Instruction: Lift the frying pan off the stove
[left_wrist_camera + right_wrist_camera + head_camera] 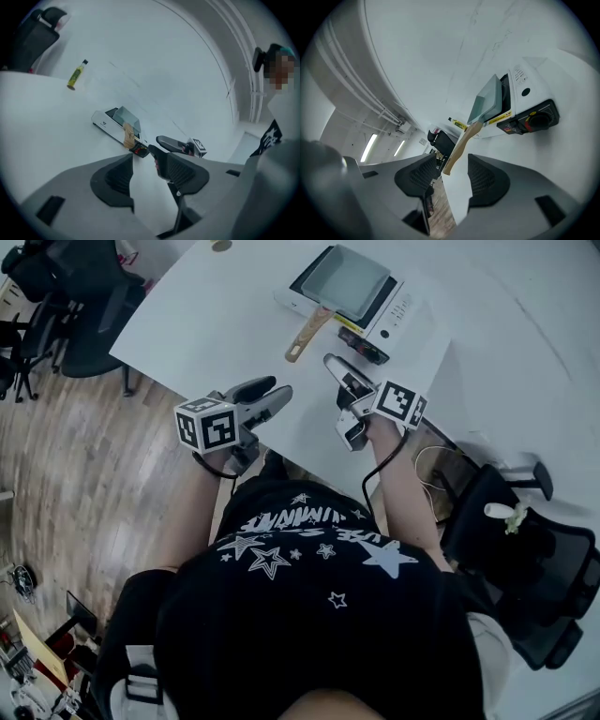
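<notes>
White table (234, 296) over wood floor (75, 484) bears stove (405, 307) and frying pan (347, 282); jaws of left gripper (272, 393) and right gripper (339, 371) gape empty.

I'm counting one frying pan (345, 282), one stove (401, 310) and one white table (211, 324). I'm also seeing one small yellow bottle (77, 75), two grippers, the left gripper (275, 390) and the right gripper (334, 365), and at least two black chairs (94, 306).

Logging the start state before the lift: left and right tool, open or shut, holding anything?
Left tool: open, empty.
Right tool: open, empty; the frying pan's handle lies ahead, not gripped.
</notes>
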